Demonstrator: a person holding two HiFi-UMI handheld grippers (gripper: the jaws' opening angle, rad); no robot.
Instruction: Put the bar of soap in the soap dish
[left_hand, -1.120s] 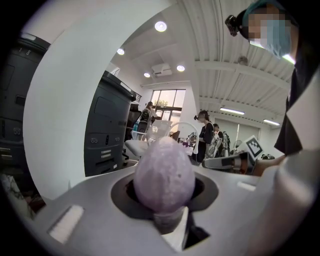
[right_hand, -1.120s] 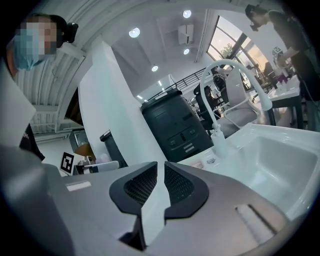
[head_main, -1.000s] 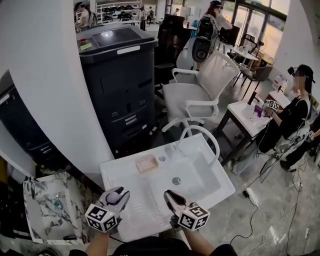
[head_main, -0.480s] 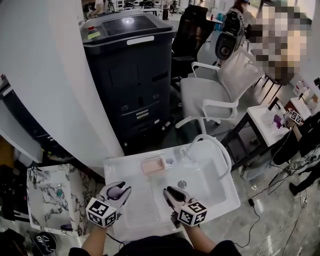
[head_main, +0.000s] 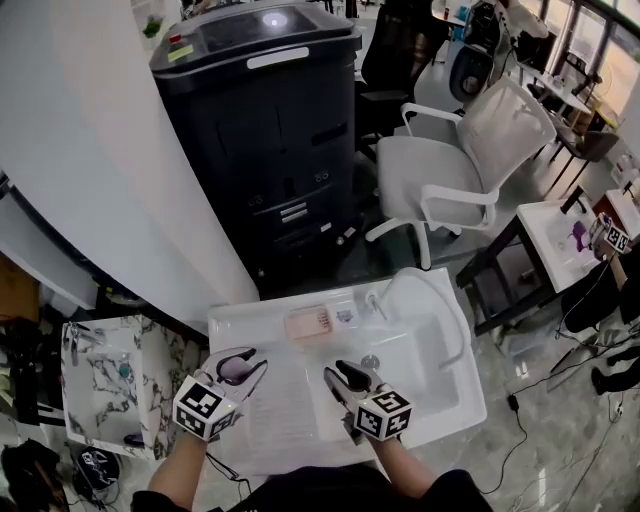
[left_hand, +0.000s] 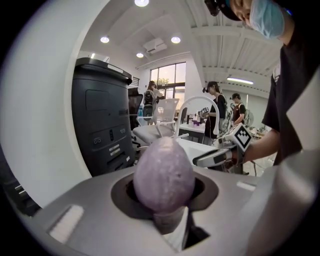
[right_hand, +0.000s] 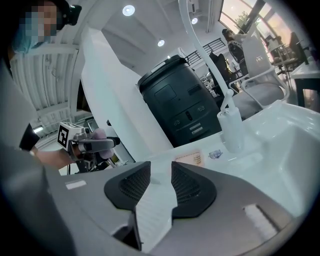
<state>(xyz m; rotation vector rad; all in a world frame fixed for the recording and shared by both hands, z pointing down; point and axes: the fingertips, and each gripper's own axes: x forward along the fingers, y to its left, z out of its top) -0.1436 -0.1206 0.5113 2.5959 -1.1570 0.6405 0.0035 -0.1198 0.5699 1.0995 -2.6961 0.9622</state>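
Soap (left_hand: 164, 175) gripped by left tool (head_main: 240, 367) — right tool (right_hand: 161, 181) just opening, empty; both tilted down.

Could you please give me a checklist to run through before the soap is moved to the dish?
1. Grip: the left gripper is clamped on the bar of soap: ok.
2. Target in view: the soap dish lies on the back ledge of the sink, unobstructed: ok.
3. Dish empty: too small to be sure: cannot tell.
4. Soap over dish: it is short of it, over the ribbed drainboard: not ok.
5. Right gripper: jaws have just been opening, nothing between them, beside the path: ok.
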